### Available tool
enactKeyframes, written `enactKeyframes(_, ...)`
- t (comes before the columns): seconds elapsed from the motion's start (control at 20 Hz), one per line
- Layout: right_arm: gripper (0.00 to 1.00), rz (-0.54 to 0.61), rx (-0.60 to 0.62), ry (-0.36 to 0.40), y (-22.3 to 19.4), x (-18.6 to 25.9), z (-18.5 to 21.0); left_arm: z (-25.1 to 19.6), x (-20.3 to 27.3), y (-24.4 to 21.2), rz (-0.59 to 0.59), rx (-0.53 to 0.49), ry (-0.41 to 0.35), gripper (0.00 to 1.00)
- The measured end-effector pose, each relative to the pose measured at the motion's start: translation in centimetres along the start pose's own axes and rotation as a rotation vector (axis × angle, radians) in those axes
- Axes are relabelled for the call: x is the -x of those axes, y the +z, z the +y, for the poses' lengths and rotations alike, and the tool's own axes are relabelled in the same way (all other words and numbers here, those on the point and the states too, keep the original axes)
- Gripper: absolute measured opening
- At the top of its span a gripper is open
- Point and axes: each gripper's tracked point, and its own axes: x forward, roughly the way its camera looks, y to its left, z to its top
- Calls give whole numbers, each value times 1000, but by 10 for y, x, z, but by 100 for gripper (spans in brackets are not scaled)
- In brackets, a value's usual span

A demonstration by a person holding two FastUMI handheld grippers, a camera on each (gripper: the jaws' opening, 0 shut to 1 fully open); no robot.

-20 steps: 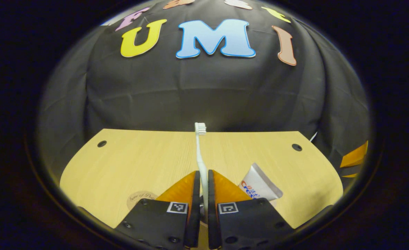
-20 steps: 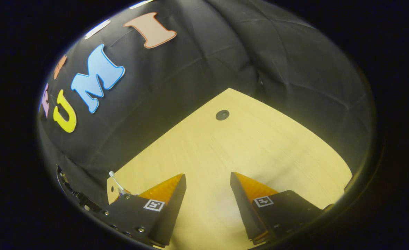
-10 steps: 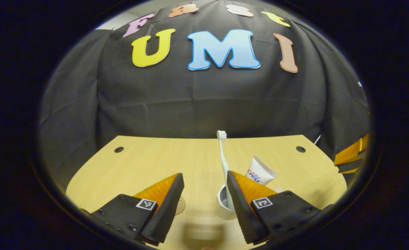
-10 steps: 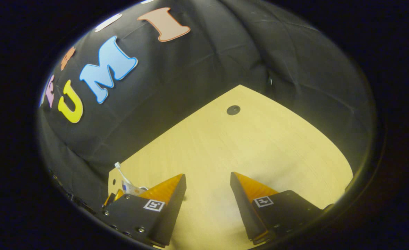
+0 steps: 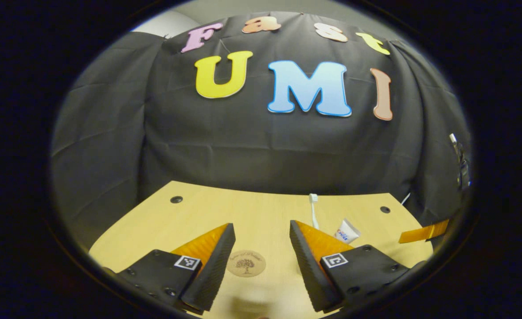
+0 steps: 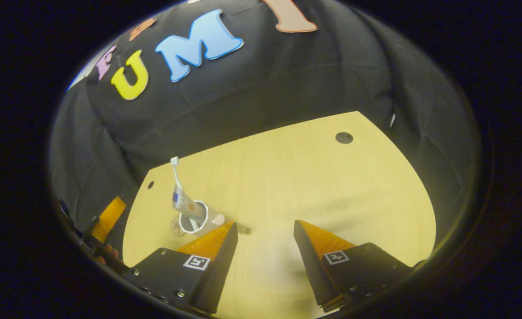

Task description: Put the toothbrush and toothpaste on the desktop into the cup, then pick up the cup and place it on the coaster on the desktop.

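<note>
i see my left gripper (image 5: 258, 235) spread wide above the desktop (image 5: 208, 212), framing the coaster (image 5: 246, 263). my right gripper (image 6: 265, 230) is spread too, gripping nothing. the toothbrush (image 6: 176, 173) and toothpaste (image 6: 183, 203) stand in the cup (image 6: 193, 222), just beyond the coaster.

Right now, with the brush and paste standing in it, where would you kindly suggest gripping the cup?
I'd grip the cup low on its wall, from the side. The toothbrush and toothpaste lean out above the rim, so coming from above would likely hit them. The right gripper is open.
</note>
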Motion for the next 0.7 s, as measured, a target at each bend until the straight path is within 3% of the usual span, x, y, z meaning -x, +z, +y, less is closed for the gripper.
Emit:
enactKeyframes(0.3,78,133,282,85,-18,-11,23,39,33,21,-30,11,33,83)
enactKeyframes(0.7,78,258,615,142,-17,-30,40,75,69,12,12,63,64,84)
